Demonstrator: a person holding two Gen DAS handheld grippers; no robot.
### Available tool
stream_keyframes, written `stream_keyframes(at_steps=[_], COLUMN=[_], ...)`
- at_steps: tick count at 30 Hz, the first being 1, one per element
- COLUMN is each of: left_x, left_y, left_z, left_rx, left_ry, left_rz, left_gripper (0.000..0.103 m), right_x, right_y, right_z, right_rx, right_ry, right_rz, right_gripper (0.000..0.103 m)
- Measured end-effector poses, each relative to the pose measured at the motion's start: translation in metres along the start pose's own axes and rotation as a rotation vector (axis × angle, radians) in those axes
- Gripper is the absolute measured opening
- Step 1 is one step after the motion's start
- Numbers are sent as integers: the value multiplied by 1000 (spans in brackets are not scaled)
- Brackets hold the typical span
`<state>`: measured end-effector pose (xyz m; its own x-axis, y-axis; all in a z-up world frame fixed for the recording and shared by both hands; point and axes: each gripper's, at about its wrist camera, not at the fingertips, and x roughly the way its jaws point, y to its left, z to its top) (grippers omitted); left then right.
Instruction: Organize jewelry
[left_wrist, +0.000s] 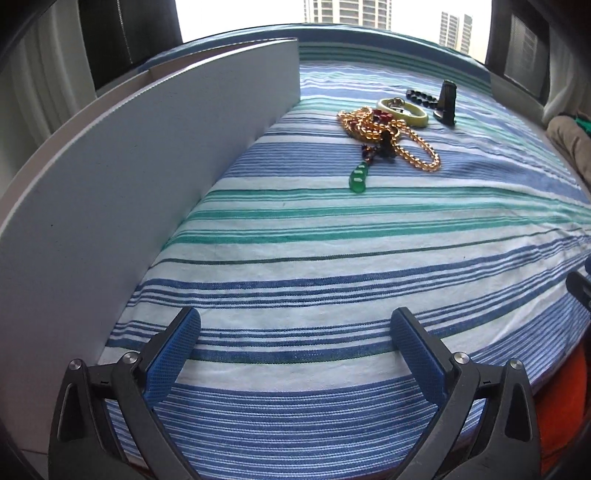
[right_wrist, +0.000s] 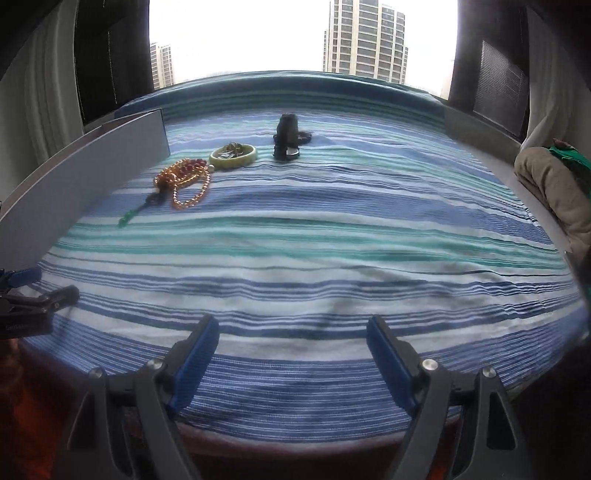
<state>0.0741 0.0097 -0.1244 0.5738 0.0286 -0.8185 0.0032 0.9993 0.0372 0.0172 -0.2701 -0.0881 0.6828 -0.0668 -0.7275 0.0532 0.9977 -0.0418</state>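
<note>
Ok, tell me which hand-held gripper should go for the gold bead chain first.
Left, probably. The chain lies beside the white box wall, on the left side of the cloth. Both the left hand-held gripper and the right are open, empty and far from it.

striped cloth (left_wrist: 332, 258): blue, white and teal bands, covers the whole work surface, lightly wrinkled.
white panel (left_wrist: 129, 184): upright board standing on edge along the cloth's left side, plain and unmarked.
window (right_wrist: 258, 37): bright, behind the far edge of the surface.
high-rise towers (right_wrist: 365, 40): seen through the glass, several, grey and pale.
dark curtains (right_wrist: 110, 55): hanging at both sides of the window, with paler curtain fabric outside them.
beige fabric bundle (right_wrist: 546, 184): folded or heaped at the right edge of the surface, a bit of green cloth (right_wrist: 569, 155) on top of it.
orange-red surface (left_wrist: 565, 406): visible below the cloth's near edge, blurred.
</note>
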Motion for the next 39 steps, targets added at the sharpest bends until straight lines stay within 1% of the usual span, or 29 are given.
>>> stream_keyframes(at_steps=[2, 6, 10, 20, 34, 39], left_x=[4, 5, 6, 7, 6, 6], left_y=[3, 4, 4, 3, 3, 3], left_z=[1, 2, 4, 5, 5, 5], left_rx=[-22, -5, -8, 27, 35, 36], left_ry=[18, 26, 53, 73, 80, 81], left_rz=[-27, -46, -42, -62, -68, -68], left_gripper=[103, 103, 103, 103, 103, 103], right_x=[1, 5, 3, -2, -4, -8], right_y=[2, 10, 15, 14, 14, 13], right_z=[1, 1, -1, -1, -2, -1], right_rx=[-2, -14, -19, -10, -2, 5], right_ry=[-8, 3, 0, -19, -32, -51], right_rz=[6, 28, 38, 34, 36, 31], right_gripper=[83, 83, 83, 84, 83, 83])
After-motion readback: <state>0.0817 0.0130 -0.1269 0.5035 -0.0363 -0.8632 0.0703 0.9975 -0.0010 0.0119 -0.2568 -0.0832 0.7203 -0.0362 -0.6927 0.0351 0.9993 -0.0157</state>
